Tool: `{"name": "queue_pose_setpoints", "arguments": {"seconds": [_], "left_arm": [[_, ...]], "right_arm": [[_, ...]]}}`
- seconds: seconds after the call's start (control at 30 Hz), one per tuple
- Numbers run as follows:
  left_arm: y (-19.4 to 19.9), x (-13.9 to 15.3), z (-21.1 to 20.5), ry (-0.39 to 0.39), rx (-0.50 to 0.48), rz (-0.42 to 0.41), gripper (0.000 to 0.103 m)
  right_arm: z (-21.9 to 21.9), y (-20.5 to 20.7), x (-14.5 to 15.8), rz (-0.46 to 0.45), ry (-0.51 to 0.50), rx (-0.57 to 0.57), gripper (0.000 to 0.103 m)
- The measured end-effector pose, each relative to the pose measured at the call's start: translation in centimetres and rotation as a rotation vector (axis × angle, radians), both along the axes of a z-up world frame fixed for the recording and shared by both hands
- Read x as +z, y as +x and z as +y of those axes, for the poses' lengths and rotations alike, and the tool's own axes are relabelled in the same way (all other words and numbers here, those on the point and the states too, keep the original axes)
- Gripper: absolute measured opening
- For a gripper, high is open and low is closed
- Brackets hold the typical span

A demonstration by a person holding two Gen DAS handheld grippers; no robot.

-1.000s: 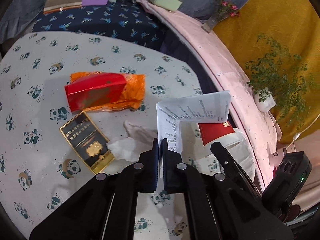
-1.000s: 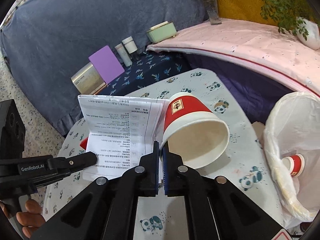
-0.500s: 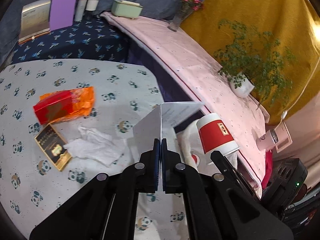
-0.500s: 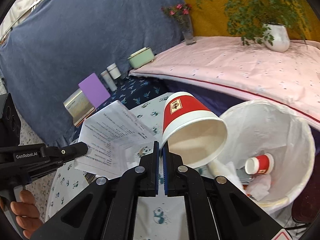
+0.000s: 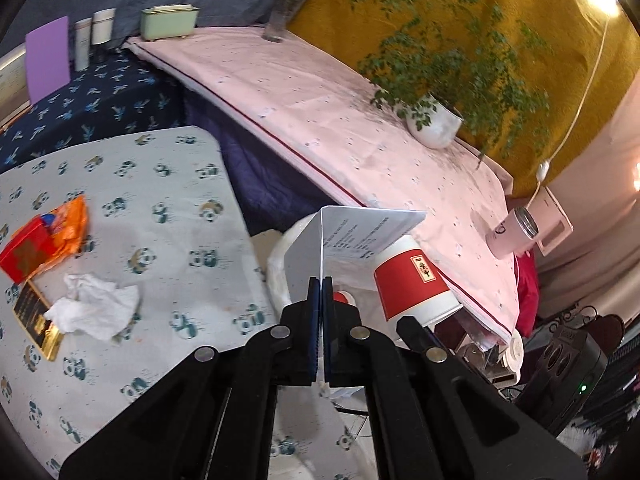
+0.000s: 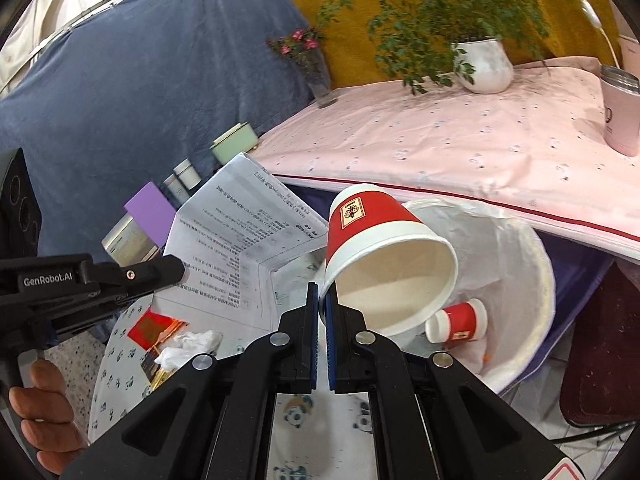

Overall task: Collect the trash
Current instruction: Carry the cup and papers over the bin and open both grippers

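Observation:
My left gripper point(image 5: 321, 282) is shut on a folded printed paper sheet point(image 5: 352, 236), held up over the white-lined trash bin point(image 5: 280, 248). My right gripper point(image 6: 321, 294) is shut on the rim of a red and white paper cup point(image 6: 376, 248), tilted mouth-down above the bin point(image 6: 520, 264). A smaller red cup point(image 6: 460, 320) lies inside the bin. The same big cup point(image 5: 408, 280) appears at right in the left wrist view. On the panda-print table point(image 5: 168, 208) lie a crumpled white tissue point(image 5: 96, 308), a red and orange wrapper point(image 5: 44, 236) and a black and gold box point(image 5: 36, 320).
A pink-covered table point(image 5: 340, 120) behind the bin carries a potted plant point(image 5: 436, 120), a flower vase point(image 5: 284, 16), a green box point(image 5: 170, 20) and a pink tumbler point(image 5: 512, 232). A purple card point(image 5: 48, 56) and white jars point(image 5: 92, 36) stand at the back left. A hand point(image 6: 40, 412) grips the left tool.
Both grippers have swung away from the panda table toward the bin, carrying the paper and the cup. The bin now lies directly below them, and the table trash has slid left.

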State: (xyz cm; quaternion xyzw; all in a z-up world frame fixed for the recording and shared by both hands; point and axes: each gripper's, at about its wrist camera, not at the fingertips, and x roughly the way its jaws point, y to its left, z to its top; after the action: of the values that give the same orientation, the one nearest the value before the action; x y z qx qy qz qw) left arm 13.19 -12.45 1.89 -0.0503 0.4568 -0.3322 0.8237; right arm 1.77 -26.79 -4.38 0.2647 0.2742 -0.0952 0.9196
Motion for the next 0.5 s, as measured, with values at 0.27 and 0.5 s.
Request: {"name": "queue_pose_setpoints", "arguments": {"seconds": [0.27,0.5], "left_arm": [[-0.4,-1.1,-4.7,0.018,-0.07,-0.007,0.005],[-0.1,-1.8,-5.9,0.052,-0.042,-0.031,0.046]], "right_arm": [[-2.8,-1.4,-1.2,0.018,0.021,-0.053,0.004],[-3.5,-1.2,-2.2,0.03,0.038,-0.063,0.013]]}}
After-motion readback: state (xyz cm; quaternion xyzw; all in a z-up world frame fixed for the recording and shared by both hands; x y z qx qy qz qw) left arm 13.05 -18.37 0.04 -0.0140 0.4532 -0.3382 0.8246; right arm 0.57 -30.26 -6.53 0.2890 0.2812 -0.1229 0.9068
